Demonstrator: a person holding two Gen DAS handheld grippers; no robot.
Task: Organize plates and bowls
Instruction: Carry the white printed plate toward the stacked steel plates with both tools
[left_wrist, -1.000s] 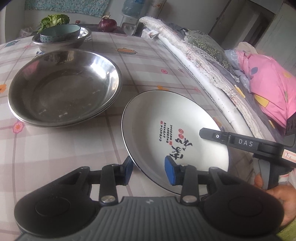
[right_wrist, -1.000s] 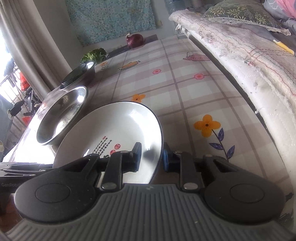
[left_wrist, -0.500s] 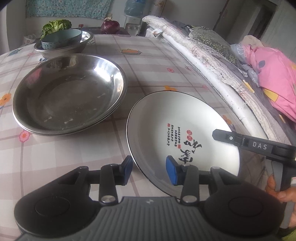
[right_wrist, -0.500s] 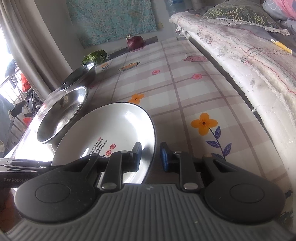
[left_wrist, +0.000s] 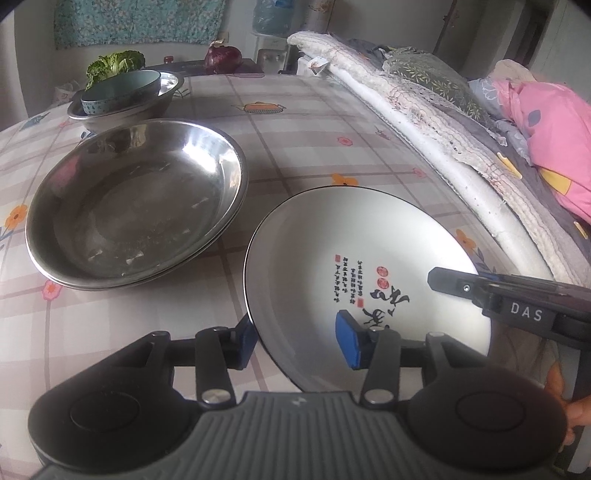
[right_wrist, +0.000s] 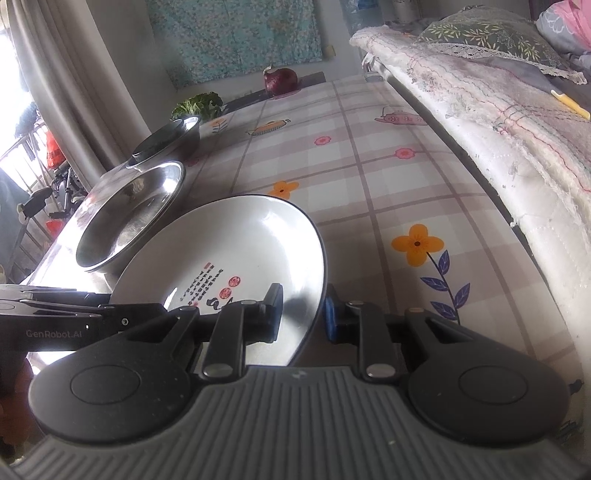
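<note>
Steel basin (left_wrist: 136, 206) beside white plate (left_wrist: 354, 266); right tool (right_wrist: 301, 314) gripping it, left tool (left_wrist: 295, 341) loosening.

A white plate (left_wrist: 365, 258) with black rim and calligraphy sits tilted beside stacked steel basins (left_wrist: 136, 206).

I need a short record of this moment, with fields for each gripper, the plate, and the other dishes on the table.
left gripper: jaws have just been opening; they straddle the plate's rim without pressing
right gripper: shut on the plate's rim
white ceramic plate with black rim and printed characters: tilted, held at its edge
large stainless steel basins: stacked, beside the plate
small teal bowl: inside a smaller steel bowl, farther back
table: checked floral cloth
</note>
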